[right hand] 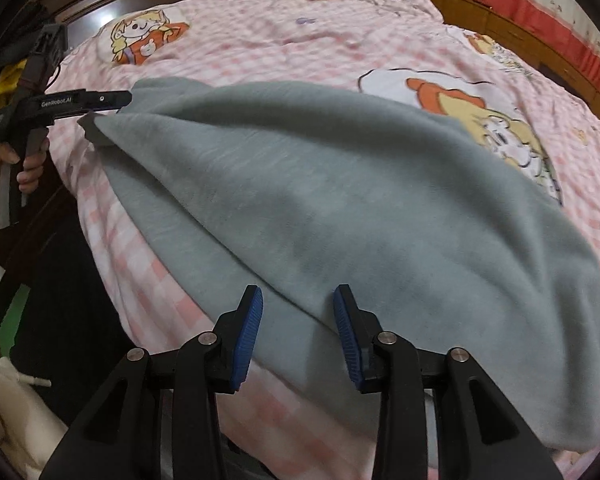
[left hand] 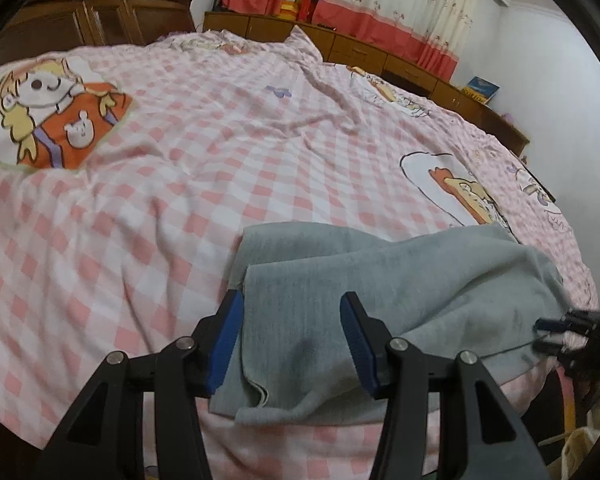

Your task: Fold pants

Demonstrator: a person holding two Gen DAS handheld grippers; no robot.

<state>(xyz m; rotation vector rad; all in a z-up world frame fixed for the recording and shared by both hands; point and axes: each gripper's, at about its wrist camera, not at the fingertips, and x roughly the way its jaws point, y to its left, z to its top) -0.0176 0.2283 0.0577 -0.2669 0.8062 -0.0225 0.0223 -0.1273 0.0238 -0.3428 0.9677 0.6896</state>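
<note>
Jaws of both grippers stand apart over grey pants (right hand: 340,200).

- Beyond the grey pants (left hand: 380,292), I see the pink checked bed (left hand: 188,168) lying open and flat all the way to the far edge.
- The pants cover the near strip of the bed, right under both of my grippers.
- A wooden wardrobe (left hand: 112,16) and a low cabinet (left hand: 364,54) wall off the far side.
- At the near edge the bed drops off to dark floor space (right hand: 52,312).
</note>
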